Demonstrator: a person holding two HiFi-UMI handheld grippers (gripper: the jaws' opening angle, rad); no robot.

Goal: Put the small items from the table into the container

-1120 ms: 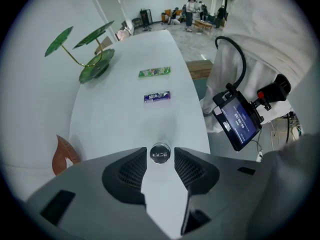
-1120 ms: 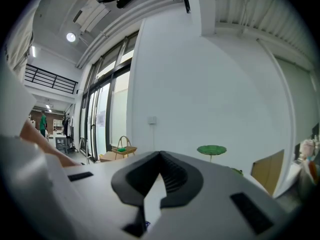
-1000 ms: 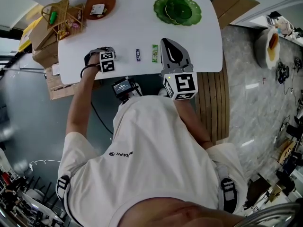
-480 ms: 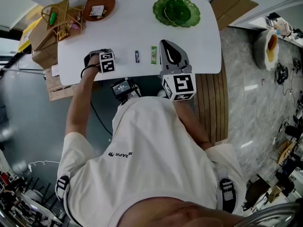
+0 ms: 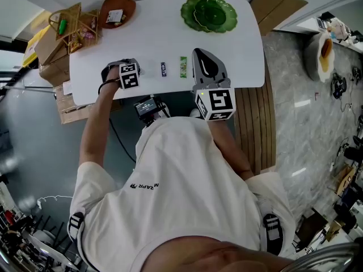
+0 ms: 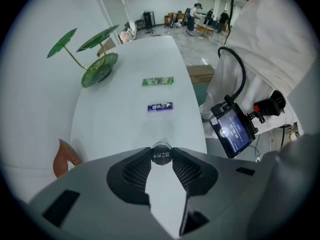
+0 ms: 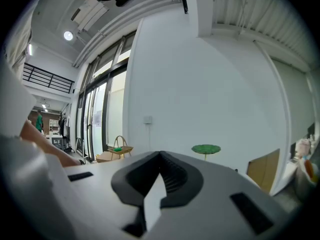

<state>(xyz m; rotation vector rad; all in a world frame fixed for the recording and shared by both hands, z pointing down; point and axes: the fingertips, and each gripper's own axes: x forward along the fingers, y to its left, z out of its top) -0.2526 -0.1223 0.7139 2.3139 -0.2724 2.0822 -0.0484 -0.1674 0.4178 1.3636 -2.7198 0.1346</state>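
At the far end of the white bench (image 5: 170,33) we see a green lotus-leaf dish (image 5: 210,13), and from the left tool's camera we see green leaves (image 6: 97,38) on thin stems rising over it. Left of the bench we make out stacked cardboard boxes (image 5: 48,64), and a flat cardboard sheet (image 5: 279,1) lies past its far right corner. A slatted wooden panel (image 5: 255,129) sits by the near right edge, on the grey marbled floor (image 5: 306,106). Down the hall we see a few people (image 6: 192,15), too small to tell more.
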